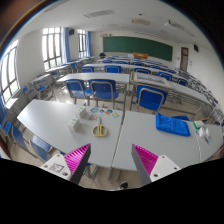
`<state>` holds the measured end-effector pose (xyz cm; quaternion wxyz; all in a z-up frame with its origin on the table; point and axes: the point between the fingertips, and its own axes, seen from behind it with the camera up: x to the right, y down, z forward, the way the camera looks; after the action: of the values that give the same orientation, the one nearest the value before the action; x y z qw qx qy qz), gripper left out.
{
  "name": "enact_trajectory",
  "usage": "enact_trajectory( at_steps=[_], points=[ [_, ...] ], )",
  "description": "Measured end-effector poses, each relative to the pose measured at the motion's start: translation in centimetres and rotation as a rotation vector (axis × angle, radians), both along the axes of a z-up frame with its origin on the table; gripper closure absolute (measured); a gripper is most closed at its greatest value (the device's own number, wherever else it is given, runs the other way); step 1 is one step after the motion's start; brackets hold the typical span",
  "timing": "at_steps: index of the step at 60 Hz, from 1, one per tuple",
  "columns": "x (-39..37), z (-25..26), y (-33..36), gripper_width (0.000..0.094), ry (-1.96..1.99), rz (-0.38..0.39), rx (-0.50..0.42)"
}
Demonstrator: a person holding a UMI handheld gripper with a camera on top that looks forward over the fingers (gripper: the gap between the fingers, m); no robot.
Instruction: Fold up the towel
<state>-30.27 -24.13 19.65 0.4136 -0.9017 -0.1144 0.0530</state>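
A blue towel (171, 124) lies crumpled on the white table (60, 125), beyond my fingers and off to the right near the table's far edge. My gripper (112, 160) is open and empty, held above the near edge of the table, well short of the towel. The two fingers with magenta pads (76, 158) stand wide apart with nothing between them but the table top and the seam between two tables.
A few small items (93, 122) sit on the table's middle, ahead of the fingers. Blue chairs (103, 91) line the far side of the table, with more rows of desks and chairs behind. Windows (52, 45) stand to the left, a green chalkboard (135, 45) at the back.
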Motion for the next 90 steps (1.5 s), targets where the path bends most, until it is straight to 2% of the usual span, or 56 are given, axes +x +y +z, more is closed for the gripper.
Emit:
enact_trajectory(
  at_steps=[10, 23, 32, 40, 42, 44, 46, 51, 55, 56, 62, 70, 81, 90],
  points=[
    [7.5, -6.2, 7.2, 0.0089, -0.039, -0.097, -0.019],
    [17.9, -11.2, 22.0, 0.0084, -0.044, -0.235, 0.044],
    [21.9, -15.6, 30.5, 0.0087, -0.042, -0.275, 0.036],
    [23.8, -19.2, 34.5, 0.0121, -0.057, -0.291, 0.000],
    [24.0, -20.0, 34.9, 0.0175, -0.064, -0.287, -0.010],
    [24.2, -20.9, 35.0, 0.0273, -0.081, -0.281, -0.030],
    [24.2, -20.5, 35.8, 0.0325, -0.092, -0.269, 0.006],
    [22.8, -21.1, 36.0, 0.0592, -0.125, -0.195, 0.026],
    [22.9, -20.9, 36.5, 0.0832, -0.164, -0.164, 0.052],
    [23.3, -20.9, 36.5, 0.0865, -0.184, -0.166, 0.057],
    [23.4, -20.8, 36.4, 0.0903, -0.194, -0.170, 0.049],
    [21.6, -20.2, 36.0, 0.0921, -0.110, -0.184, -0.012],
    [16.1, -12.7, 34.3, 0.0920, 0.169, -0.132, 0.004],
    [18.6, -10.1, 35.0, 0.0905, 0.233, -0.185, 0.017]
  ],
)
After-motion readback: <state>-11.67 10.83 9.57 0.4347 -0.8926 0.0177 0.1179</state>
